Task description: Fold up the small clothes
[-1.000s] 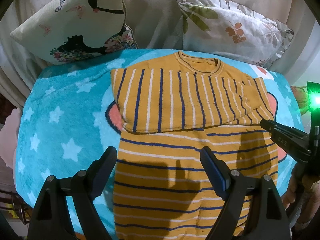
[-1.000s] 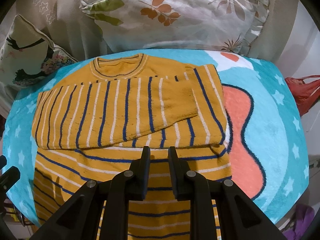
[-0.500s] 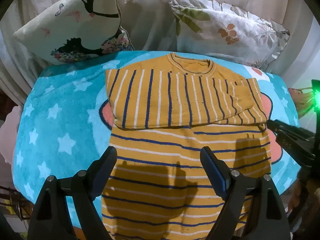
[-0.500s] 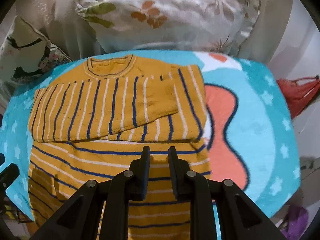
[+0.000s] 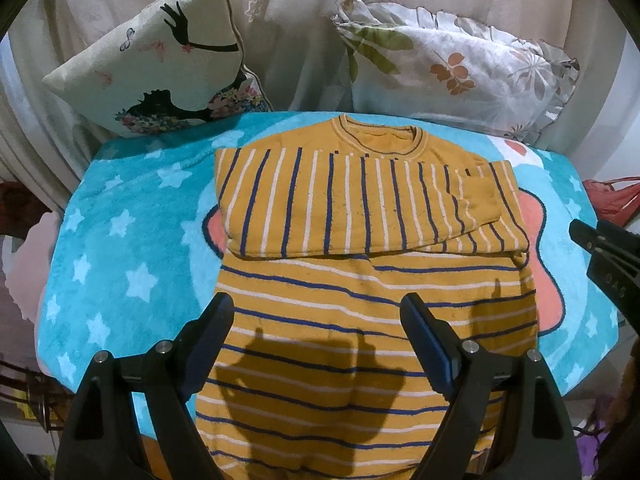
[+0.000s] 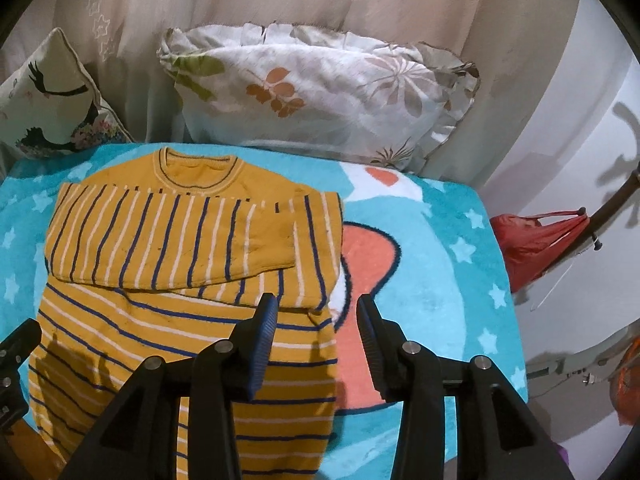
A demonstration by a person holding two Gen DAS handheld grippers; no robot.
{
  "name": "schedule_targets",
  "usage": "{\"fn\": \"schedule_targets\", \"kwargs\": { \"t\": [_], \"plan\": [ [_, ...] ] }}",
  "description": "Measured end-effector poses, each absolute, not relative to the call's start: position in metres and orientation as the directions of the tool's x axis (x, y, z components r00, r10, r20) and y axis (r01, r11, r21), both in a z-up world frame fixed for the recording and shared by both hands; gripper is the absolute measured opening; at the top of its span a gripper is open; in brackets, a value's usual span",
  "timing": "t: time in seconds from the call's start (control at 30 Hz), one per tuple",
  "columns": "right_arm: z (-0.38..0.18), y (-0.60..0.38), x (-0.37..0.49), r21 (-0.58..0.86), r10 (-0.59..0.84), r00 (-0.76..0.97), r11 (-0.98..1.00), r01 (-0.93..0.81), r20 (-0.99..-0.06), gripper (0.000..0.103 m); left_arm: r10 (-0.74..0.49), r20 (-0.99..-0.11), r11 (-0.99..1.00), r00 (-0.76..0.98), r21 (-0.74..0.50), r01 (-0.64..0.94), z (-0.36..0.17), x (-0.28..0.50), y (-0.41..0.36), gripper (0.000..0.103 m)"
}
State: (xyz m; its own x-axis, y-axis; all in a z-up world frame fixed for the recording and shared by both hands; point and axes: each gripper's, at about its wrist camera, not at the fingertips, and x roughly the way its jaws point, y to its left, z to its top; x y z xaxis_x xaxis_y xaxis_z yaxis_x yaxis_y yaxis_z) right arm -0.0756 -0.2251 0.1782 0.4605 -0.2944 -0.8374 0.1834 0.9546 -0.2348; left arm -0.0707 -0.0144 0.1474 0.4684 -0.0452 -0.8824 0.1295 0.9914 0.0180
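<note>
The left gripper (image 5: 316, 320) hangs above the lower body of the sweater with its black jaws spread wide and nothing between them; the blue ribbed pads face each other across bare air, and their shadow falls on the knit below. The right gripper (image 6: 316, 320) hovers over the sweater's right edge, its jaws opening with no cloth caught between the ridged blue pads; one finger stands above the striped hem side, the other above the blanket. The sweater (image 5: 360, 264) is a small mustard-yellow knit with thin navy and white stripes and a ribbed round collar, lying flat in the middle of the blanket with its neck toward the pillows. Both sleeves are folded across the chest, so their stripes run upright while the body's run crosswise; the plain yellow cuff of the top sleeve lies near the right shoulder. Under it spreads a fluffy turquoise blanket (image 5: 132, 248) scattered with pale stars and a coral shape outlined in dark blue. Behind, leaning on a beige curtain (image 6: 360, 0) with stitched flowers, stand a square canvas cushion (image 5: 168, 68) printed with a black silhouette, and a soft frilled pillow (image 6: 320, 92) with leaf prints. A red bag (image 6: 536, 240) hangs at the right.
</note>
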Motion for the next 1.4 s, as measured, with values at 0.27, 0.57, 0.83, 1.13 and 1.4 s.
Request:
{"fn": "schedule_targets", "kwargs": {
  "t": [0.27, 0.57, 0.83, 1.13, 1.4],
  "plan": [
    [0.184, -0.232, -0.078, -0.232, -0.292, 0.492, 0.956, 0.181, -0.82, 0.045, -0.023, -0.878, 0.991, 0.478, 0.043, 0.128, 0.151, -0.076, -0.03, 0.084],
    [0.186, -0.24, -0.076, -0.215, -0.269, 0.513, 0.963, 0.163, -0.815, 0.046, -0.012, -0.878, 0.99, 0.479, 0.057, 0.129, 0.152, -0.076, -0.042, 0.084],
    [0.179, -0.247, -0.071, -0.192, -0.247, 0.495, 0.968, 0.16, -0.833, 0.046, -0.008, -0.878, 0.989, 0.478, 0.062, 0.132, 0.151, -0.073, -0.048, 0.084],
    [0.171, -0.246, -0.064, -0.219, -0.266, 0.48, 0.964, 0.153, -0.836, 0.046, -0.003, -0.885, 0.989, 0.466, 0.067, 0.133, 0.147, -0.071, -0.049, 0.084],
    [0.168, -0.24, -0.06, -0.231, -0.269, 0.477, 0.963, 0.139, -0.836, 0.046, 0.003, -0.886, 0.991, 0.463, 0.066, 0.12, 0.144, -0.069, -0.045, 0.084]
  ]
}}
